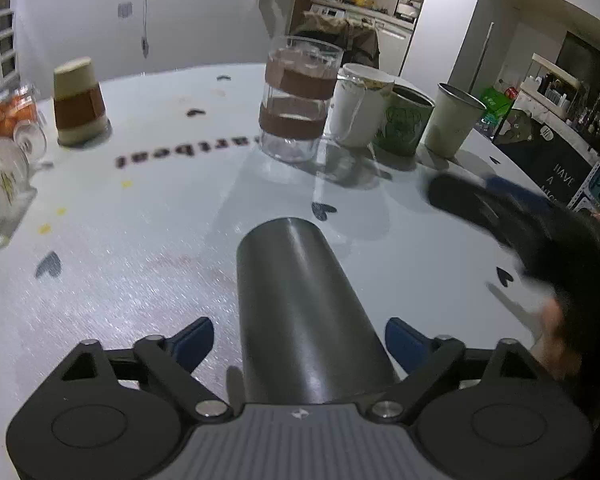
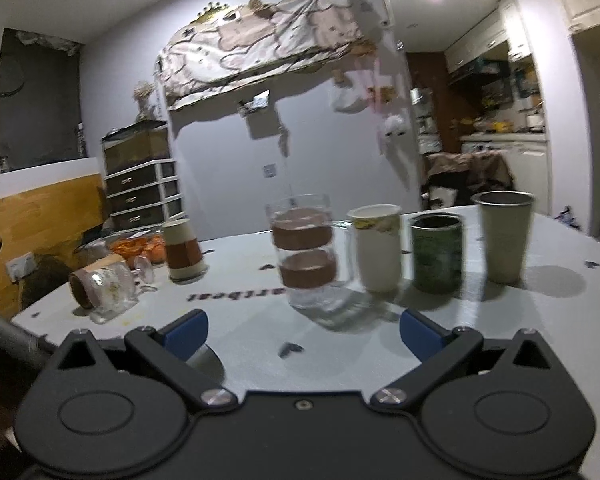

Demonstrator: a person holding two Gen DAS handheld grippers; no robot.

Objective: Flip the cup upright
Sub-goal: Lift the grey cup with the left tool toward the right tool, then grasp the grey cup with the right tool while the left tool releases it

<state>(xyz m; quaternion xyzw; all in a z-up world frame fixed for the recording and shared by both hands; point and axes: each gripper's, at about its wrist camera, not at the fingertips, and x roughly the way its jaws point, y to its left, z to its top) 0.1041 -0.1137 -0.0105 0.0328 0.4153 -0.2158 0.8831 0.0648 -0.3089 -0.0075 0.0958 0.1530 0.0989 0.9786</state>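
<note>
Left gripper and right gripper: black linkage bodies, blue fingertip pads, silver pivot screws.

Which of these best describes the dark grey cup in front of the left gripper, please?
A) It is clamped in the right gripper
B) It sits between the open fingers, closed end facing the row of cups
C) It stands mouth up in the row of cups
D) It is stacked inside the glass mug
B: the dark grey cup sits between the left gripper's spread blue fingers, closed end towards the row of cups.
</note>
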